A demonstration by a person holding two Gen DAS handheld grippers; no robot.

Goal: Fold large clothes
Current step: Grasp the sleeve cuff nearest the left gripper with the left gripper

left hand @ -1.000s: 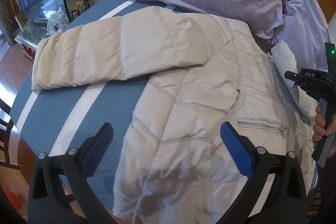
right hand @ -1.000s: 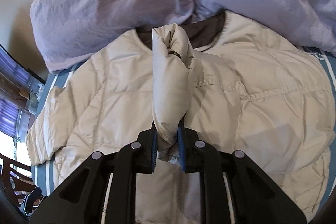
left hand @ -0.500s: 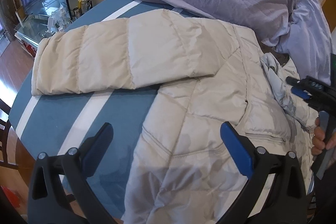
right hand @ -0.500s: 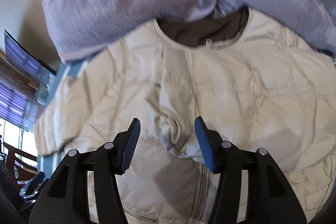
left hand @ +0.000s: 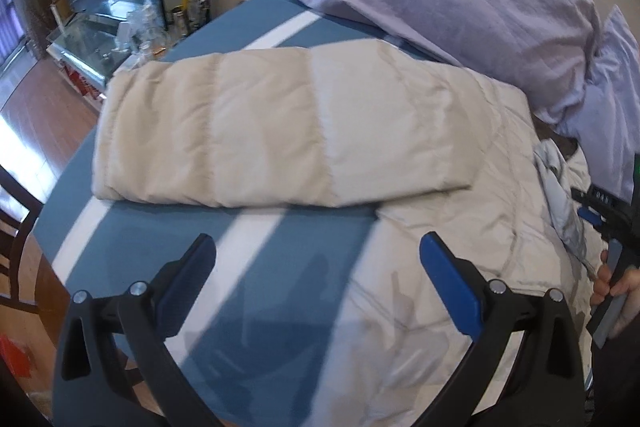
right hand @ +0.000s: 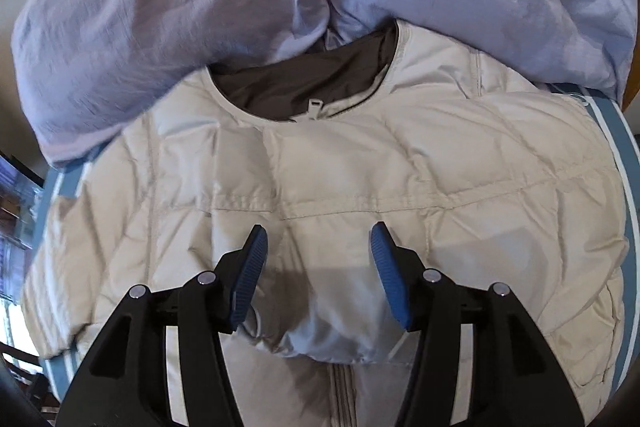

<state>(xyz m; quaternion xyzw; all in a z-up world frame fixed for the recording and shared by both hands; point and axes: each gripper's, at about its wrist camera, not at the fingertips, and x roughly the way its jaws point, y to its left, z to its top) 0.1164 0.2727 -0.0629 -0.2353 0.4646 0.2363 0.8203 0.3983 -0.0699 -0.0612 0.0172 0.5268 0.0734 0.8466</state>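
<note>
My next move turns on the unfolded sleeve (left hand: 256,131) of the cream puffer jacket (right hand: 360,187), which lies on the blue striped bed (left hand: 280,251). From my left tongs (left hand: 316,267) that sleeve lies just ahead, on the far side of a strip of bare bedcover, and its long axis runs across my view, left to right: cuff end out to the left near the bed's edge, shoulder end joining the jacket body on the right. My left tongs are spread wide with nothing between them, and they are clearly the nearer pair. My right tongs (right hand: 316,267) are also spread, hanging over the jacket's chest, where the other sleeve's cuff (right hand: 332,339) lies loose just below the pads, not pinched. The jacket itself points collar (right hand: 312,87) to the far side, against the lilac pillows (right hand: 200,7), hem toward me, so its long axis runs near to far.
</note>
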